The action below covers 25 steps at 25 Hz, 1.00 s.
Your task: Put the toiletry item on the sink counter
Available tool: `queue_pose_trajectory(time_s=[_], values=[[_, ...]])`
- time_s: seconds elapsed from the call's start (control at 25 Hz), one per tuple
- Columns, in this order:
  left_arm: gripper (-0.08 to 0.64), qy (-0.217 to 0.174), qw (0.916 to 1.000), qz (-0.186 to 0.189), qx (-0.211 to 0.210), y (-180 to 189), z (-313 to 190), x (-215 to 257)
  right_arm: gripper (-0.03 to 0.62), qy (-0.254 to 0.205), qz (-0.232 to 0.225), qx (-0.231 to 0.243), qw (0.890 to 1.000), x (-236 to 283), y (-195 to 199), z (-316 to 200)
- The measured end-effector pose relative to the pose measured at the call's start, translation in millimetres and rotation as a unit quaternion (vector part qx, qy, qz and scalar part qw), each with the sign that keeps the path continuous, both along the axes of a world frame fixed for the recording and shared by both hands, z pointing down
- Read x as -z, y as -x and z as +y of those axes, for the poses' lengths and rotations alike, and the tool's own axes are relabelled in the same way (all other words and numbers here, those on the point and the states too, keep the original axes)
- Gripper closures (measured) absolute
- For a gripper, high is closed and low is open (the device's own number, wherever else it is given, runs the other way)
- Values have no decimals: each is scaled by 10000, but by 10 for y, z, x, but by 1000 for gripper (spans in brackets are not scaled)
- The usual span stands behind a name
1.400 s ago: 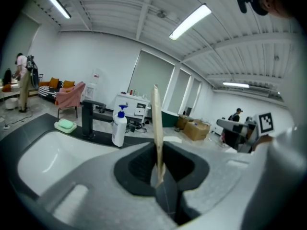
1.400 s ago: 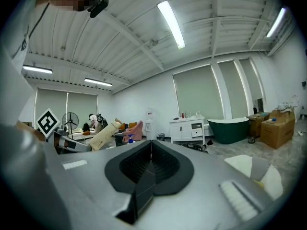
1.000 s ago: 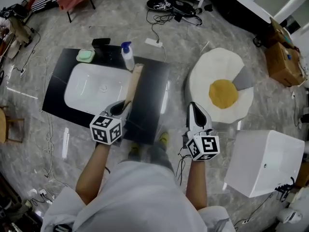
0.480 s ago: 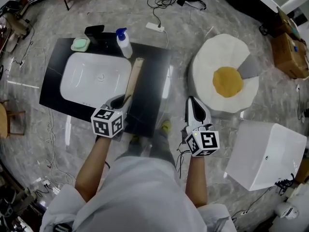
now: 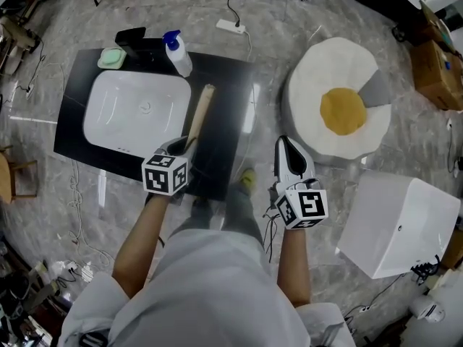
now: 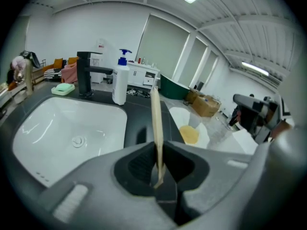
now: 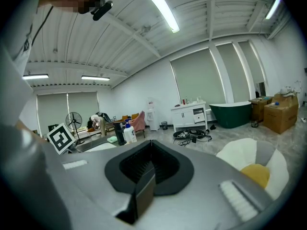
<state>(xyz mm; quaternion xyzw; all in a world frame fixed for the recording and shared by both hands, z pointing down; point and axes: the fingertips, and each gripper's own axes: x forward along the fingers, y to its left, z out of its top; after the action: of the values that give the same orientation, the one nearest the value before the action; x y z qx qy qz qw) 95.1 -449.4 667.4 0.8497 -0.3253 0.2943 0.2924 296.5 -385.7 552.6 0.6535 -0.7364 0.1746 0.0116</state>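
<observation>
The long wooden toiletry item (image 5: 200,116) is clamped at its near end in the left gripper (image 5: 181,149), and it reaches out over the black sink counter (image 5: 224,121), just right of the white basin (image 5: 137,114). From the head view it looks flat against the counter. The left gripper view tells more: the item (image 6: 156,128) stands edge-on between jaws pressed onto it, its far end rising past the counter's back edge. That view also shows the pump bottle (image 6: 120,83), the black faucet (image 6: 85,75) and the green soap (image 6: 63,88) lined up behind the basin. The right gripper (image 5: 288,157) hangs off the counter near the egg-shaped cushion (image 5: 340,110). Its own view shows its jaws closed together.
</observation>
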Motion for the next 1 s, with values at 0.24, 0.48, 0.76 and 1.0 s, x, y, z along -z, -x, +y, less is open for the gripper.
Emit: queue_pose_trajectory(time_s=[0.24,0.48,0.76,1.0], values=[[508,247,9996,-159,28,-39,-11,-187,588,-38,36,-39,10000,8,-93,-35],[508,430,9981,-435,-15,-77,-9,-359,589,-106,97,-58,9999,24,-143,-66],[506,467,9974,-547,-4,-87,-31,-451,589,-145,118,-50,9998,15,-166,-58],[506,494,9968,-623,-11,-84,-14,-501,589,-211,143,-31,9997,49,-182,-39]])
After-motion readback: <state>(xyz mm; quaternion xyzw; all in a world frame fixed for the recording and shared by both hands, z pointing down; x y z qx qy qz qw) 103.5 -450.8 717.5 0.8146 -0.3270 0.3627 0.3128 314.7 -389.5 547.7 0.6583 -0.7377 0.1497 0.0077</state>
